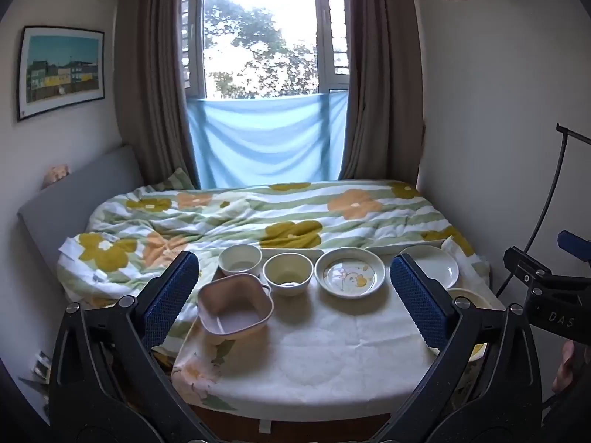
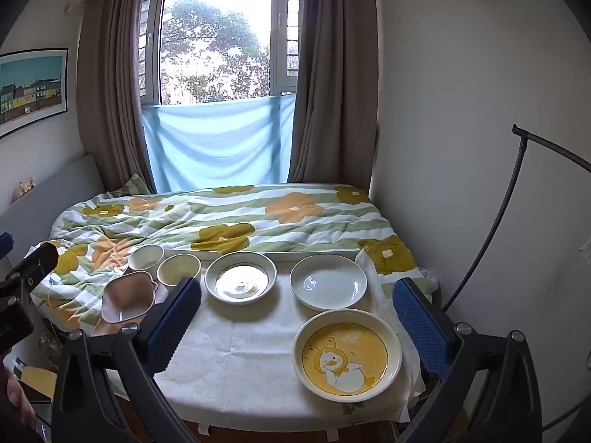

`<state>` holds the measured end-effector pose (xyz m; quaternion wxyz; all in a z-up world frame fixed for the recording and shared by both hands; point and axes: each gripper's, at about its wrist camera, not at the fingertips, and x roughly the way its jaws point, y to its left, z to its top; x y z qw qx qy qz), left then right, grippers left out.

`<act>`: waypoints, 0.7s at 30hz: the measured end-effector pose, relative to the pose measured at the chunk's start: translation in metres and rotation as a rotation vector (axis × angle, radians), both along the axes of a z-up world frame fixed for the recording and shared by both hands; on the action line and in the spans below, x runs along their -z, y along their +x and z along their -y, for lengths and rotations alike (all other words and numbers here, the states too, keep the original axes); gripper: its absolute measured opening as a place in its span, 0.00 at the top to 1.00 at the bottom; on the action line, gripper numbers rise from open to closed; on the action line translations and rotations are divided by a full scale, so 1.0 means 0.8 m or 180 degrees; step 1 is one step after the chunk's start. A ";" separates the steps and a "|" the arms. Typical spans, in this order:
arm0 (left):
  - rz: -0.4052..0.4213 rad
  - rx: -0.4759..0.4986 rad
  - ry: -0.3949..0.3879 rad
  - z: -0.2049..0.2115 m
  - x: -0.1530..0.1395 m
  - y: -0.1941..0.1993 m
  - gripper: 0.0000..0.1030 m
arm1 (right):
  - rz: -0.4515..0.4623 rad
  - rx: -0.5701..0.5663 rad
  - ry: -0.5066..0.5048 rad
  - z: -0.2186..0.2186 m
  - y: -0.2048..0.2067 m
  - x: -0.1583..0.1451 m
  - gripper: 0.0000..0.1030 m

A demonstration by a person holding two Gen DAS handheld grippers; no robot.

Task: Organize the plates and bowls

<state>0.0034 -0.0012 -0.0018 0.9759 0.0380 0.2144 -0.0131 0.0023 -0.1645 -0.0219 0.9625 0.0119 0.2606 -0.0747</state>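
Six dishes (image 2: 241, 277) beyond spread fingers (image 2: 177, 310)

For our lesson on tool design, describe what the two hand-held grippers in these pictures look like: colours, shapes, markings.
Each is a black, rigid frame of angled arms joined by silver round-headed bolts. The left hand-held gripper and the right hand-held gripper both carry two long fingers faced with blue, dimpled pads. White lettering, "DAS", marks the right one's body as seen from the left wrist view.

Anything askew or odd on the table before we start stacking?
Yes: the pink square bowl sits tilted at the table's left edge, tipped rather than flat, and seems to overhang the tablecloth. The other bowls and plates sit level. Nothing looks spilled or broken.
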 end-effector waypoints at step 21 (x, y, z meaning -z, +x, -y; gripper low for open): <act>0.0152 0.0058 -0.0073 0.002 -0.007 -0.005 0.00 | -0.0015 0.0000 0.0012 -0.003 0.002 0.002 0.00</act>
